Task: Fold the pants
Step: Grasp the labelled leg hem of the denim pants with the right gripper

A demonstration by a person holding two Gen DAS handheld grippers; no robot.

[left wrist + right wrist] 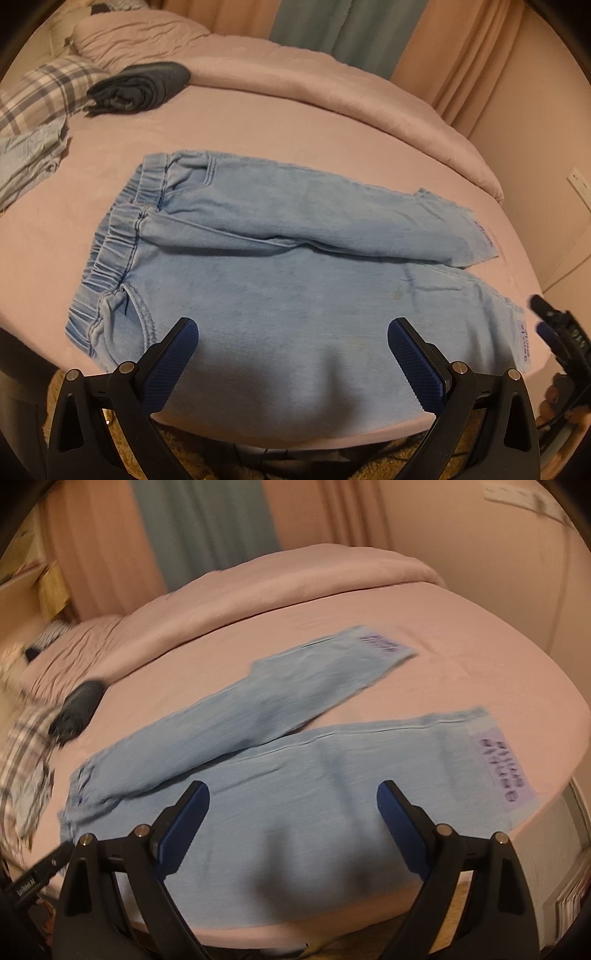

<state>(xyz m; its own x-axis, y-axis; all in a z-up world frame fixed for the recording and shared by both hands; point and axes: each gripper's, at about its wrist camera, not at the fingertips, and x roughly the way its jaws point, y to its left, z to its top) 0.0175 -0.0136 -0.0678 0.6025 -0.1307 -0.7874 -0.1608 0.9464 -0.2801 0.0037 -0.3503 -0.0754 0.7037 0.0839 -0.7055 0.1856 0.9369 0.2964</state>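
The light blue denim pants (280, 280) show faded wash, darker blue stitching along the gathered waistband, and a pale lilac patch with dark lettering (498, 771) at each hem. They lie on a dusty pink bed sheet (258, 122). A dark navy folded garment (140, 86) sits beside a grey-and-cream plaid cloth (40, 92). Pink and teal curtains (343, 26) hang behind. Both black grippers carry blue textured pads (173, 365).

Pink-sheeted bed (258, 122), peach curtains (461, 55) and teal drape (207, 528) behind, warm dim light
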